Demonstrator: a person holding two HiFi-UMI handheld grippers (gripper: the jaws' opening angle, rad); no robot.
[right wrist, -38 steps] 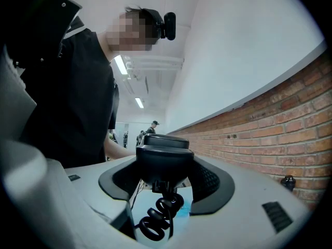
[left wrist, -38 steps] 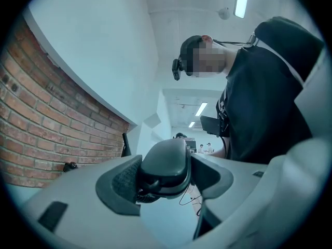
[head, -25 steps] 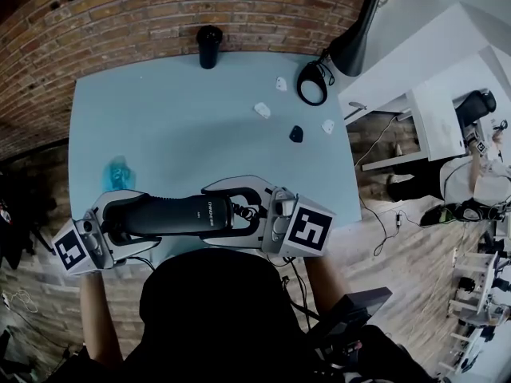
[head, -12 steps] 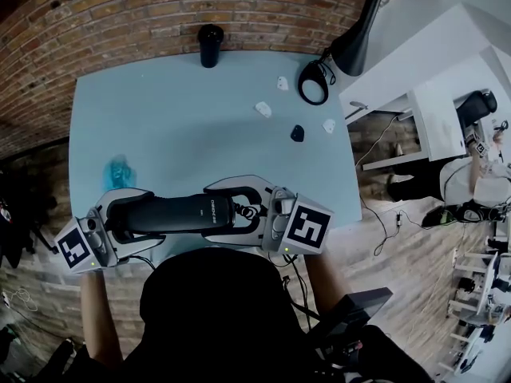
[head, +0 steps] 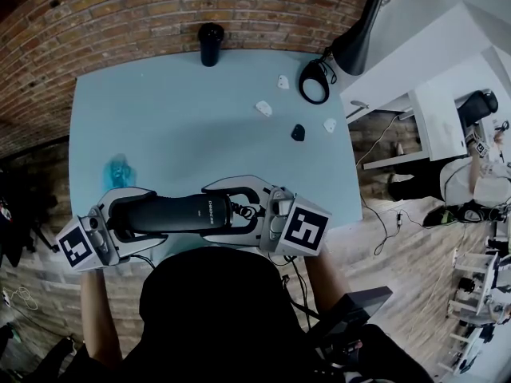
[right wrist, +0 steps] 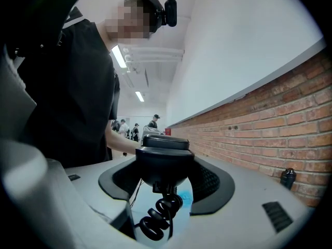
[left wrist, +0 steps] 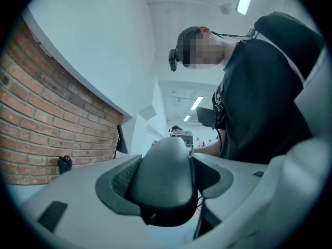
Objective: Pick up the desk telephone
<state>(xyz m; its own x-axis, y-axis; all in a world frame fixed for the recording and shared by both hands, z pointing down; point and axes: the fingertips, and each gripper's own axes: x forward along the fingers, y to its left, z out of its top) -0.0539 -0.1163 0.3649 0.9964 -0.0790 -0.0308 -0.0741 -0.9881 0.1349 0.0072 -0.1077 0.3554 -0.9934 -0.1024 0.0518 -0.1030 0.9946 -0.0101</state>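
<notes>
A black telephone handset point(head: 180, 212) hangs level above the near edge of the light blue table point(head: 184, 134), held at both ends. My left gripper point(head: 137, 216) is shut on its left end, and in the left gripper view the rounded end point(left wrist: 163, 175) sits between the dark pads point(left wrist: 115, 183). My right gripper point(head: 227, 212) is shut on the right end. In the right gripper view that end point(right wrist: 164, 165) fills the gap between the jaws, with the coiled cord point(right wrist: 158, 217) dangling below it. I see no telephone base.
A black tumbler point(head: 210, 45) stands at the table's far edge by the brick wall. Far right lie a black coiled cable point(head: 313, 82), small white pieces point(head: 263, 108) and a small black object point(head: 297, 132). A blue patch point(head: 119, 171) lies near left. A black lamp point(head: 355, 42) stands off the far right corner.
</notes>
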